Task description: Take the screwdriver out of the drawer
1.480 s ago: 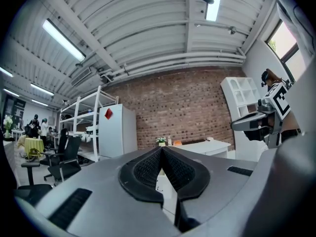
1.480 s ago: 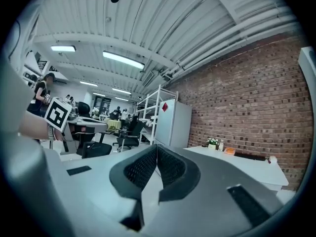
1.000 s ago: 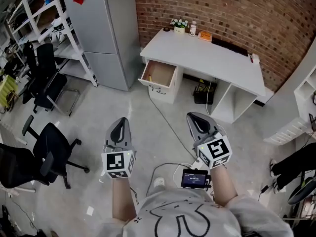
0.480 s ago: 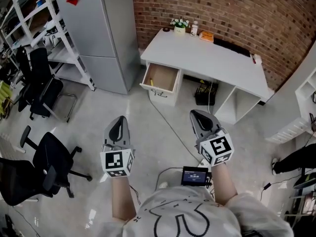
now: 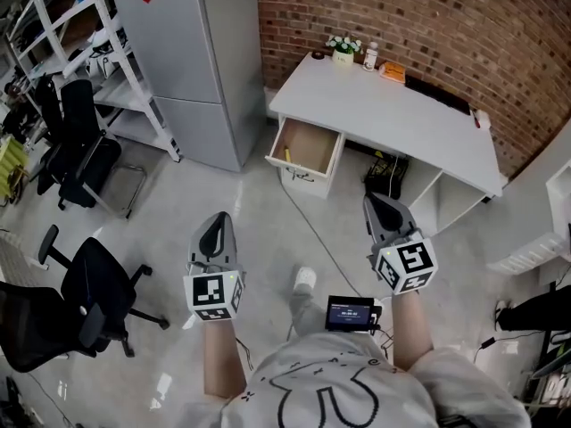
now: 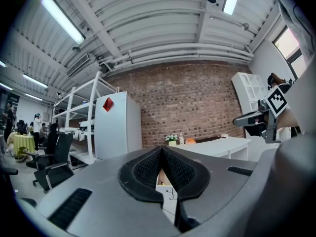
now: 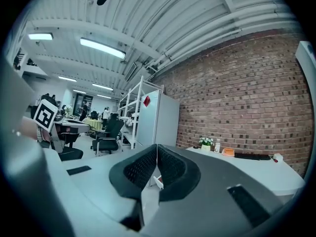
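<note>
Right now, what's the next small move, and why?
Probably a step toward the desk: its drawer already stands open, but the left tongs and right tongs are shut, empty and well short of it.

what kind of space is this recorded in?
Probably an office or lab workspace with an industrial look. A white desk with an open drawer stands against a brick wall. Black office chairs and a white shelving rack stand to the left.
</note>
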Demonstrator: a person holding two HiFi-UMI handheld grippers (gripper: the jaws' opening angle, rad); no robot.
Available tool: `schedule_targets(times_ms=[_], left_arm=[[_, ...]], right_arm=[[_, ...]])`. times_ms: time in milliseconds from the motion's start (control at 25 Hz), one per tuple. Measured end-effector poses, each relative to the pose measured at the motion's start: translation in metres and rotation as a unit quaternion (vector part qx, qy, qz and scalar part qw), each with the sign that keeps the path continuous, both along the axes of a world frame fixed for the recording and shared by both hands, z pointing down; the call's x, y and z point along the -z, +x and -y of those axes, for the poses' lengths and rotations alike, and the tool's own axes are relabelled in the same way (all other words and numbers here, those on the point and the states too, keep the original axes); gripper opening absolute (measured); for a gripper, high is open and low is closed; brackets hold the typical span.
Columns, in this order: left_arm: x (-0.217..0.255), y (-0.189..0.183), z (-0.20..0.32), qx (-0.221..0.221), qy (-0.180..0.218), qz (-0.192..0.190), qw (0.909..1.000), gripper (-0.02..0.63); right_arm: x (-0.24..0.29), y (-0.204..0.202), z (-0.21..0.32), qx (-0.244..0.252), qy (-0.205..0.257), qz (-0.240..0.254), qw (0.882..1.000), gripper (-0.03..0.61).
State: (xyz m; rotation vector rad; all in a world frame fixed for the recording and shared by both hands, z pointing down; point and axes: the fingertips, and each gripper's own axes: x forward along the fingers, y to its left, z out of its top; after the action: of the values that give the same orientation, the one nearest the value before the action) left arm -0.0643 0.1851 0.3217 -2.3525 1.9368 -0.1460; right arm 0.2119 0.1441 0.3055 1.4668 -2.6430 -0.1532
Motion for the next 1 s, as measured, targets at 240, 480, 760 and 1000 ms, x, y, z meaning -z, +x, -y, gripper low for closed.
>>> schedule_targets(times_ms=[240, 480, 760, 1000], left_arm=[[-0.004, -0.012, 0.064, 0.011, 0.001, -0.009, 0.9999, 0.012], [-0.001, -0.019, 0.140, 0.010, -0.006, -0.002, 0.9999, 0.012], [-0.001, -0.040, 0.225, 0.024, -0.017, -0.001, 0.9996, 0.012], [-0.014, -0.056, 0.282, 0.032, -0.035, -0.002, 0.9989, 0.012]], right_arm=[[-0.004, -0.019, 0.063, 0.019, 0.003, -0.016, 1.000, 0.020], [0.000, -0.031, 0.142, 0.020, -0.004, -0.018, 1.000, 0.020], [-0.006, -0.044, 0.236, 0.029, -0.020, -0.021, 0.999, 0.020], [-0.020, -0.057, 0.300, 0.034, -0.038, -0.023, 0.998, 0.020]])
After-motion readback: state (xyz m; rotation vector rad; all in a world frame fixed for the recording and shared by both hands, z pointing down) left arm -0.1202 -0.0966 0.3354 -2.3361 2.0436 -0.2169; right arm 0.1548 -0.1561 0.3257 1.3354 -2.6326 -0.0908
